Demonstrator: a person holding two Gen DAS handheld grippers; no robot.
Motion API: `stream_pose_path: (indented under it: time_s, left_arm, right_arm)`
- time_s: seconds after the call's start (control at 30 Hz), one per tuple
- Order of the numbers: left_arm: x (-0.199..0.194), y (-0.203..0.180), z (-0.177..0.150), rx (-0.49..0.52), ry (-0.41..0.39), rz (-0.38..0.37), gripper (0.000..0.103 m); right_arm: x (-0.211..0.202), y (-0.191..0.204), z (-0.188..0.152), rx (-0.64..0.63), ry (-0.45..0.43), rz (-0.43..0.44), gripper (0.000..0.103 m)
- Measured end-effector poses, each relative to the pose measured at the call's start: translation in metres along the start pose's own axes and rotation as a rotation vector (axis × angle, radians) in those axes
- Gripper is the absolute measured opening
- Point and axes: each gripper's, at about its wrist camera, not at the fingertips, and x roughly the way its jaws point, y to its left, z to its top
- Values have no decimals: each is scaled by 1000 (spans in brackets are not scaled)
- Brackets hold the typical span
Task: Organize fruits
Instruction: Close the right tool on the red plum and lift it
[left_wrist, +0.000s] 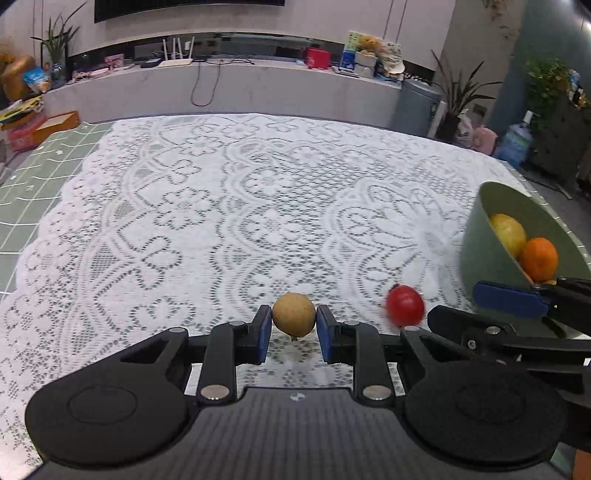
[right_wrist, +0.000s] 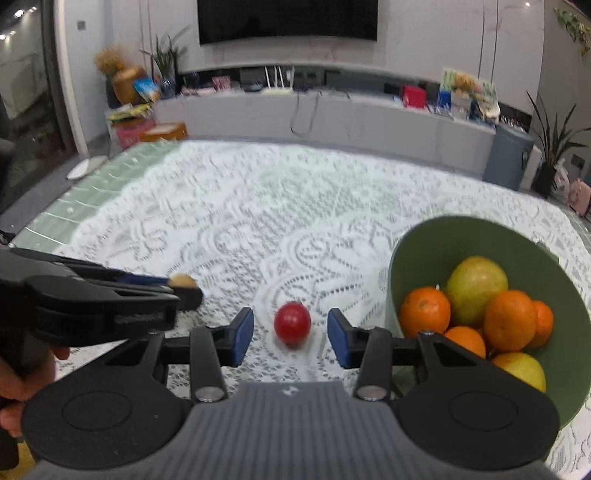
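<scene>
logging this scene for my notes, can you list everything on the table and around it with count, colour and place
round fruit: one, tan, clamped between left gripper's pads
small fruit: one, red, on the cloth between right gripper's open pads, untouched
bowl: one, green, right side of table
oranges: at least four, in bowl
yellow-green fruits: two, in bowl
lace cloth: one, white, covering table
mat: green, under cloth, far left
television: black, on back wall
left gripper: black, blue pads
right gripper: black, blue pads
hand: gripping left tool's handle
</scene>
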Motion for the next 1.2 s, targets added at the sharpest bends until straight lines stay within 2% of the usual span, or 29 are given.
stream_pose_path:
  time_s: [0.23, 0.47, 0.6, 0.77, 0.83, 1.2]
  left_arm:
    - [3, 5, 2, -42, -6, 14, 29]
    - [4, 13, 3, -102, 2, -8, 29]
    - [8, 12, 3, -105, 15, -21, 29]
    - [9, 9, 4, -95, 19, -31, 29]
    - [10, 8, 4, -89, 20, -32, 29]
    - [12, 5, 4, -67, 19, -24, 29]
  right_arm:
    - [19, 14, 3, -48, 28, -65, 42]
    - [39, 28, 2, -119, 58, -147, 41]
    - [47, 28, 3, -118, 72, -155, 41]
    - [54, 24, 2, -86, 103, -145, 33]
    - [54, 24, 1, -86, 103, -136, 24]
    - [51, 24, 0, -77, 86, -111, 22]
